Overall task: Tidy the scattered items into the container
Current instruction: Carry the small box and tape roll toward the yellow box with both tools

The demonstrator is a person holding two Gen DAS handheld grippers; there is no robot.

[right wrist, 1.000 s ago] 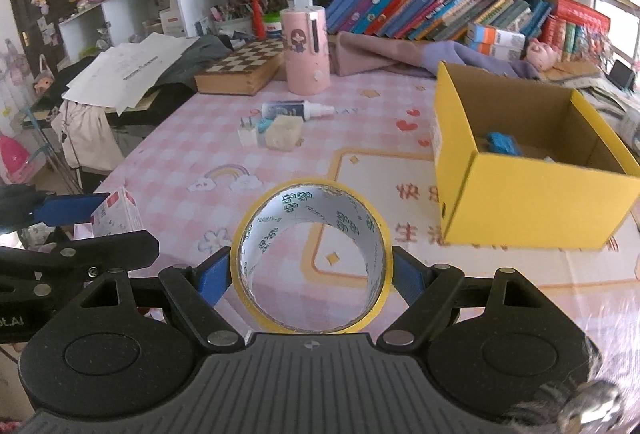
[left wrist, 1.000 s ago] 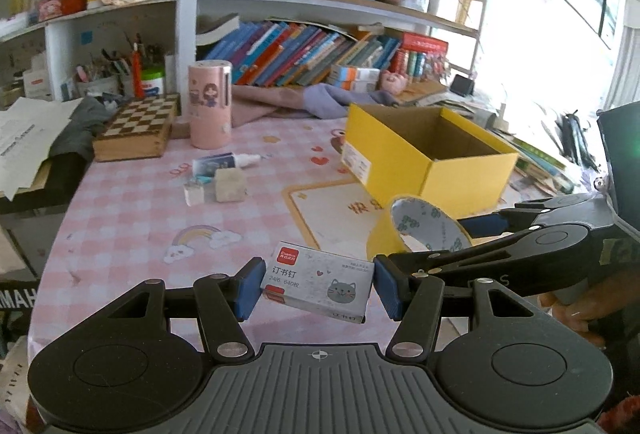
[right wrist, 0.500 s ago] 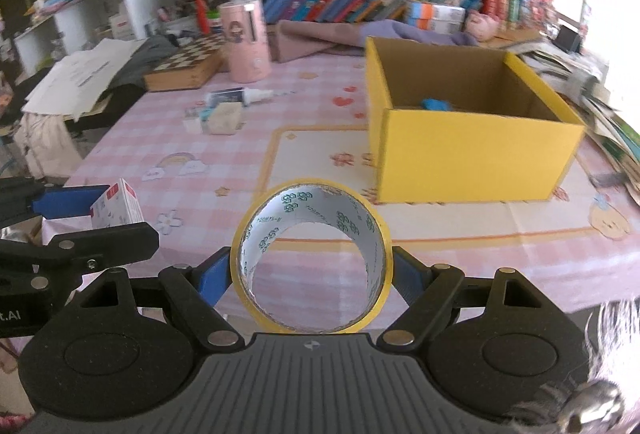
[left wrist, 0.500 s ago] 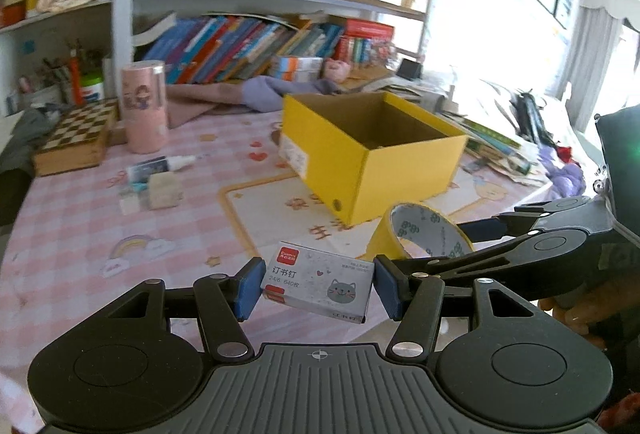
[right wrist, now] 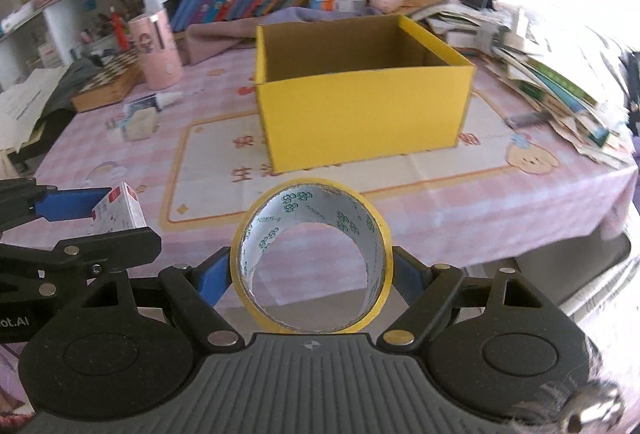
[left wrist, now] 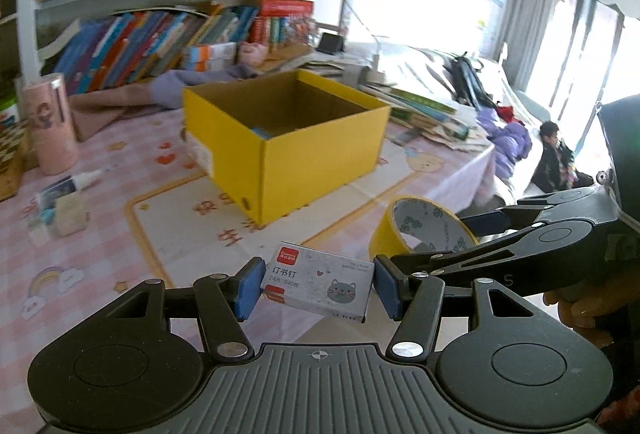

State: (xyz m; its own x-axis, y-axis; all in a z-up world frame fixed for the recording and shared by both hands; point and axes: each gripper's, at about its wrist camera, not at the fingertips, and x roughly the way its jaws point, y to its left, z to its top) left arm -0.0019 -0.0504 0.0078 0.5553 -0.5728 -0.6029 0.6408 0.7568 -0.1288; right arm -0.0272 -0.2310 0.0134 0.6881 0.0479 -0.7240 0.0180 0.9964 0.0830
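Note:
My left gripper [left wrist: 318, 288] is shut on a grey staple box [left wrist: 320, 286] with a cat picture, held above the table's near edge. My right gripper [right wrist: 312, 274] is shut on a yellow tape roll [right wrist: 312, 260]; that roll also shows in the left wrist view [left wrist: 420, 230]. The open yellow cardboard box [right wrist: 362, 114] stands on the pink checked table ahead of both grippers, also seen in the left wrist view [left wrist: 280, 138], with a blue item inside. The staple box shows at the left in the right wrist view [right wrist: 118, 210].
A glue bottle [left wrist: 76, 182], an eraser block [left wrist: 70, 214] and a pink cylinder [left wrist: 50, 124] lie at the left. A chessboard box [right wrist: 108, 86] sits behind them. Bookshelves stand at the back; stacked books and papers [right wrist: 560, 90] crowd the right.
Both grippers have swung to the right with their loads. The yellow box now sits more centred and nearer in both views.

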